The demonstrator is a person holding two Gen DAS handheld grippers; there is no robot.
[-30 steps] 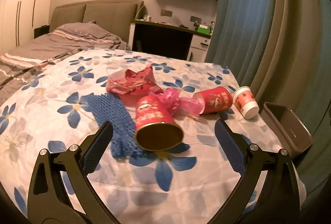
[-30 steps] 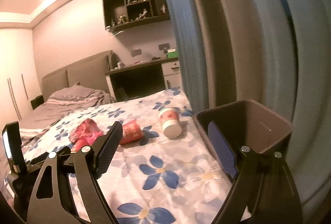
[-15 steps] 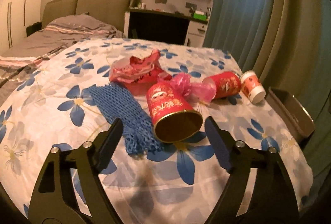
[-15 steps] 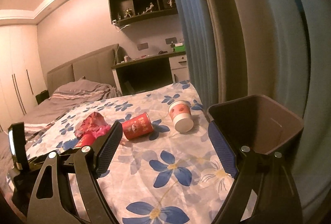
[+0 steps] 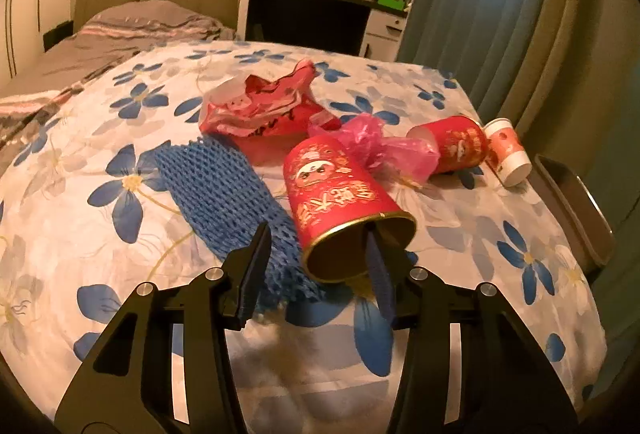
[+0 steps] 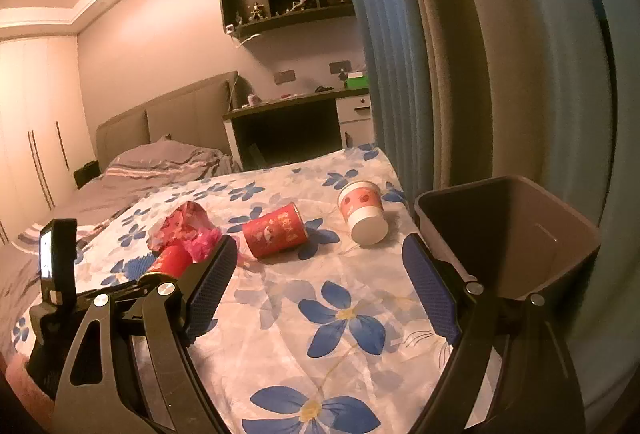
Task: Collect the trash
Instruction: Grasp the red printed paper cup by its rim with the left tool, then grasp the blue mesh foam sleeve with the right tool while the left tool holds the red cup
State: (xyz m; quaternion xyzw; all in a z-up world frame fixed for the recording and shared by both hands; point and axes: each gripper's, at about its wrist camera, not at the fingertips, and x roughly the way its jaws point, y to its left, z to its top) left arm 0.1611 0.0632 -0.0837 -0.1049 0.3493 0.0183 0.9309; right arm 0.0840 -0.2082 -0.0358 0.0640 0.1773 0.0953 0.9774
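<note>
A red paper cup (image 5: 336,185) lies on its side on the flowered bedspread (image 5: 120,274), mouth towards me. My left gripper (image 5: 317,232) is closing across its rim: the right finger (image 5: 378,270) is inside the mouth, and the left finger (image 5: 256,266) is outside, over a blue foam net (image 5: 220,185), with a gap to the cup wall. Behind lie a pink plastic bag (image 5: 384,145), a red wrapper (image 5: 260,109), a second red cup (image 6: 276,232) and a white-bottomed cup (image 6: 364,211). My right gripper (image 6: 320,246) hangs open over the bedspread with nothing between its fingers.
A grey-brown bin (image 6: 512,234) stands off the bed's right edge, beside the right gripper. Curtains (image 6: 440,73) hang behind it. A desk (image 6: 292,105) and a headboard are at the far end. Rumpled grey bedding (image 5: 132,29) lies at the back left.
My left gripper moved forward and down to the near red cup, and its jaws narrowed until the right finger entered the cup's mouth. The right gripper drifted slightly and stayed open.
</note>
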